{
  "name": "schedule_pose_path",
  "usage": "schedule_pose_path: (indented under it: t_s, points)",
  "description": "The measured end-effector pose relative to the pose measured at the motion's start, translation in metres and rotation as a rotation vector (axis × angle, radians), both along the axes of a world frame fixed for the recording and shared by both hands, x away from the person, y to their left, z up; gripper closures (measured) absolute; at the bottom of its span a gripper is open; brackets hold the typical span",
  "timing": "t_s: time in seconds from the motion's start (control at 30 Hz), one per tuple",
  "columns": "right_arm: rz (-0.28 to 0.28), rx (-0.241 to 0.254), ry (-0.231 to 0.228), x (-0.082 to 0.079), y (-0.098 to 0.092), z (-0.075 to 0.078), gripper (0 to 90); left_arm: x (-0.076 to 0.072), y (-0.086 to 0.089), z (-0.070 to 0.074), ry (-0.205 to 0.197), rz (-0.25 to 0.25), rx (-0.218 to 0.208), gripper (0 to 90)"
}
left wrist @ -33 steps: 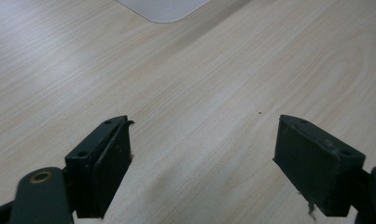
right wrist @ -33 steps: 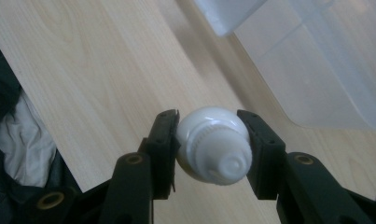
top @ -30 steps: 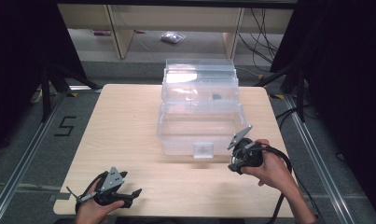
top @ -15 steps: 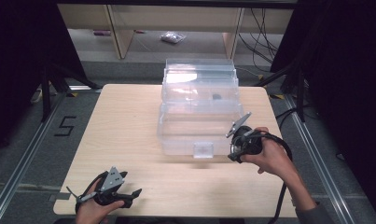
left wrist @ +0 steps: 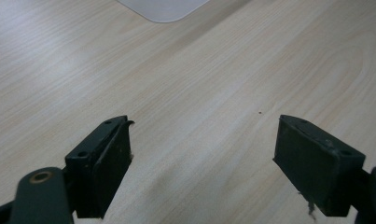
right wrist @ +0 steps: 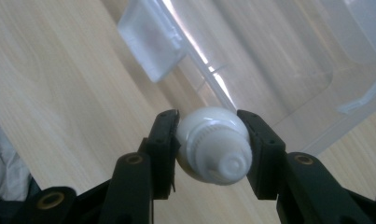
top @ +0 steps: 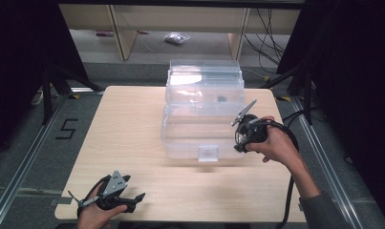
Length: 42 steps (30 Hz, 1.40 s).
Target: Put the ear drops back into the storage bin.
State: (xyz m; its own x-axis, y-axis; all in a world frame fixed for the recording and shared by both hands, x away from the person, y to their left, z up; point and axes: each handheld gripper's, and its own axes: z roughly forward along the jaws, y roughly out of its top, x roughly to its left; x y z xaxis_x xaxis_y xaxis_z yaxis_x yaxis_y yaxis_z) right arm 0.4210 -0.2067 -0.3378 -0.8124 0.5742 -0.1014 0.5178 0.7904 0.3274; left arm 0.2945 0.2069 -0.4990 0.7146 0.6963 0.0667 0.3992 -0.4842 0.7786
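A clear plastic box point(top: 190, 136) stands mid-table, its lid point(top: 204, 76) tilted up at the back. At the box's front right corner, my right gripper point(top: 238, 142) is held above the table. It is shut on a small white round bottle with a ribbed cap point(right wrist: 213, 140), which sits between both pads of the right gripper point(right wrist: 208, 116). The box's front latch point(right wrist: 150, 42) and rim lie just beyond those jaws. My left gripper point(top: 135, 200) rests at the table's near left. The left gripper point(left wrist: 202, 158) is open with only bare wood between its jaws.
A small dark item point(top: 222, 99) lies inside the box. The box latch point(top: 208, 152) faces the person. Bare wooden table point(top: 128, 129) spreads left of the box. Shelving and a bag point(top: 176, 38) sit on the floor beyond the far edge.
The right gripper has risen and moved farther from the person along the box's right front corner, still gripping the white bottle. The left gripper has stayed put.
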Motion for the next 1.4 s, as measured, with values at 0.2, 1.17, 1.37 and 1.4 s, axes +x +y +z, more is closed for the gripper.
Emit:
schedule_pose_path:
  t_s: [0.2,1.17,1.37,1.4]
  points:
    - [-0.016,-0.004,0.004,0.017,-0.002,0.001,60.2,0.0,0.0,0.0,-0.001,0.0,0.001,18.0]
    - [-0.157,-0.025,0.091,0.082,-0.01,-0.029,60.2,0.0,0.0,0.0,0.001,0.002,-0.005,18.0]
    - [-0.172,-0.032,0.114,0.092,-0.008,-0.041,60.2,0.001,0.0,0.0,-0.003,0.002,-0.004,18.0]
    - [-0.178,-0.037,0.115,0.093,-0.007,-0.043,60.2,0.0,0.001,0.0,-0.001,0.0,0.001,18.0]
